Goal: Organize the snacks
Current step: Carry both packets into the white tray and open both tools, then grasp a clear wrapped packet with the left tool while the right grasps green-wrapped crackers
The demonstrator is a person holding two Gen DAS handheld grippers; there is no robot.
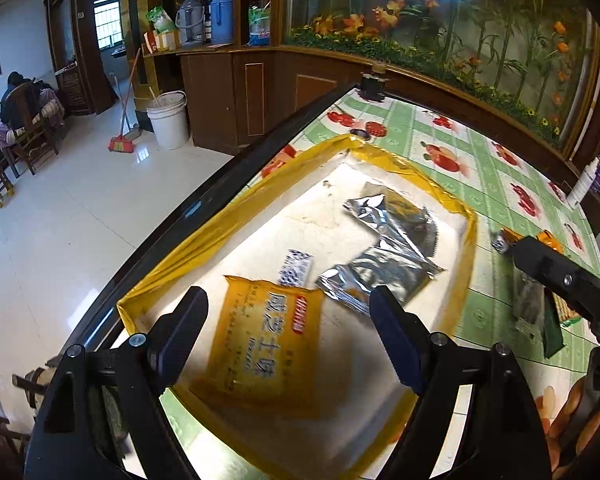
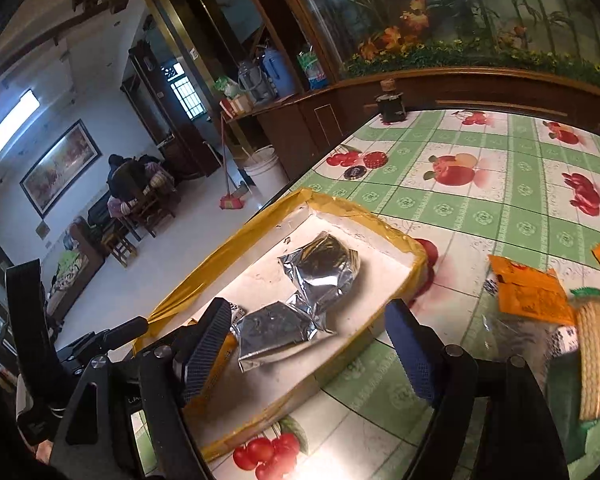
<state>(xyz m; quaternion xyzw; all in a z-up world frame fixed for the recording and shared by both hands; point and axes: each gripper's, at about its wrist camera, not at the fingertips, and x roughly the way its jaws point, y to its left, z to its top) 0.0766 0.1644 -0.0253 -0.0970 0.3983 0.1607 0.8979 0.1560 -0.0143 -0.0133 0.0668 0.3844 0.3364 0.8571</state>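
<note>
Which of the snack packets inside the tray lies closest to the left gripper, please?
The yellow packet with large printed characters; it lies right between the left gripper's open fingers, while both silver foil packets sit farther back in the tray.

yellow packet [image 1: 266, 340] and two silver pouches [image 1: 384, 276] lie flat – inside yellow-rimmed tray [image 1: 188, 248].

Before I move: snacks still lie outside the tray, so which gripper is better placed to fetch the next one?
Right. The right gripper, open and empty, has the orange packet just beside it; the left gripper sits over the tray.
</note>
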